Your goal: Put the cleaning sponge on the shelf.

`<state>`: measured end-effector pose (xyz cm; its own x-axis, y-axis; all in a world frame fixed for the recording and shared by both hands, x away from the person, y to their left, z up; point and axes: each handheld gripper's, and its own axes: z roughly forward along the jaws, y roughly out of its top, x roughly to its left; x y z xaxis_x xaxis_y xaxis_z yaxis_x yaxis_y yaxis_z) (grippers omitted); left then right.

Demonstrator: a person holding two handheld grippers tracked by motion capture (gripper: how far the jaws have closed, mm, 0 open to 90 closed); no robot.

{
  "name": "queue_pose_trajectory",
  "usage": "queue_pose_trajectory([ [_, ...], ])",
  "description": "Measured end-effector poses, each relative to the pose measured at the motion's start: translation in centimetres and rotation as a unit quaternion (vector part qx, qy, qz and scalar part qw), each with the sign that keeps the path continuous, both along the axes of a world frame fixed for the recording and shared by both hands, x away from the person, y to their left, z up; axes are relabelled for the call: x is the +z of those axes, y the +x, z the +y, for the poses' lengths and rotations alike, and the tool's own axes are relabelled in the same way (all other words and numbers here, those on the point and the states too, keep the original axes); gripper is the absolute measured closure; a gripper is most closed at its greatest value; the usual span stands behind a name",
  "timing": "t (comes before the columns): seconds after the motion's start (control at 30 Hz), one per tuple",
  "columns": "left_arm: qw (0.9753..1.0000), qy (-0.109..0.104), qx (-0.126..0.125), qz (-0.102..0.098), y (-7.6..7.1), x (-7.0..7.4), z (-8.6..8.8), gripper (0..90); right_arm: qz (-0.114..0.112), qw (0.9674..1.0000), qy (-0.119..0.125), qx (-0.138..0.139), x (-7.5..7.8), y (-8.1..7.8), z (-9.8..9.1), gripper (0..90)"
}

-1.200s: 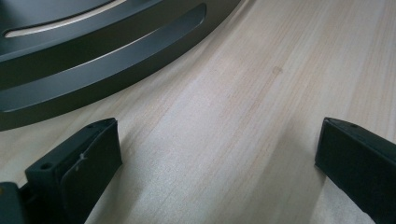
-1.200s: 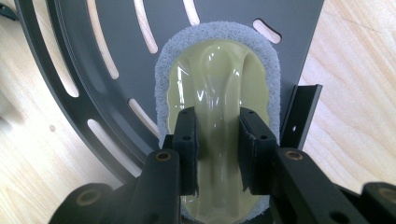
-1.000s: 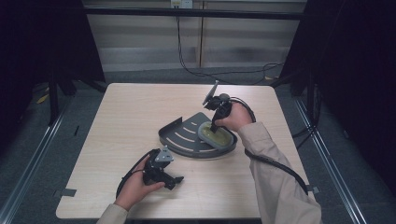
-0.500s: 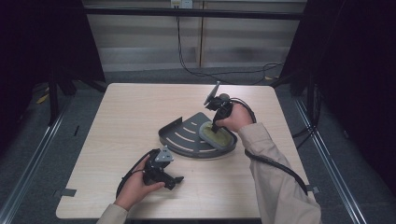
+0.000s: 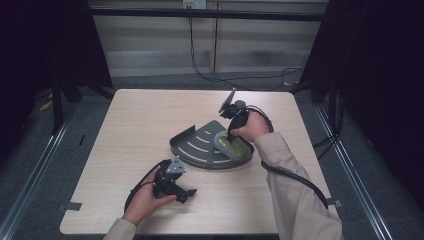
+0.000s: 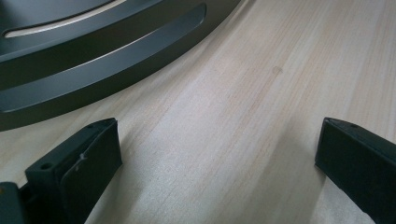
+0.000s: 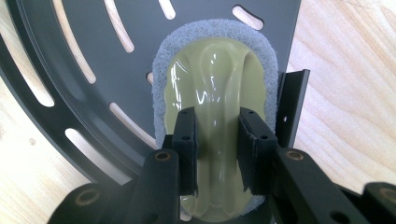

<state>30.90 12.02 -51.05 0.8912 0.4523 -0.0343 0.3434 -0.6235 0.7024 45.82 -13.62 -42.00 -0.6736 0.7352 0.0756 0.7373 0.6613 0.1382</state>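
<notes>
The right claw is clamped on the raised grip of a pale green scrubber with a grey scouring pad, which lies on a dark slotted quarter-round tray near the middle of the wooden surface. The left claw rests on the surface just beside the tray's curved edge, its jaws wide apart with nothing between them.
</notes>
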Motion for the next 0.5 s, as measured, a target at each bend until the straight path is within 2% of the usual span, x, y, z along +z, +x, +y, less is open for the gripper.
queue_pose_trajectory([
  [0.5,1.0,-0.001,0.0,0.0,0.0,0.0,0.0,0.0,-0.012,0.9999,-0.001,0.001,0.22,-0.1,-0.12,67.7],
])
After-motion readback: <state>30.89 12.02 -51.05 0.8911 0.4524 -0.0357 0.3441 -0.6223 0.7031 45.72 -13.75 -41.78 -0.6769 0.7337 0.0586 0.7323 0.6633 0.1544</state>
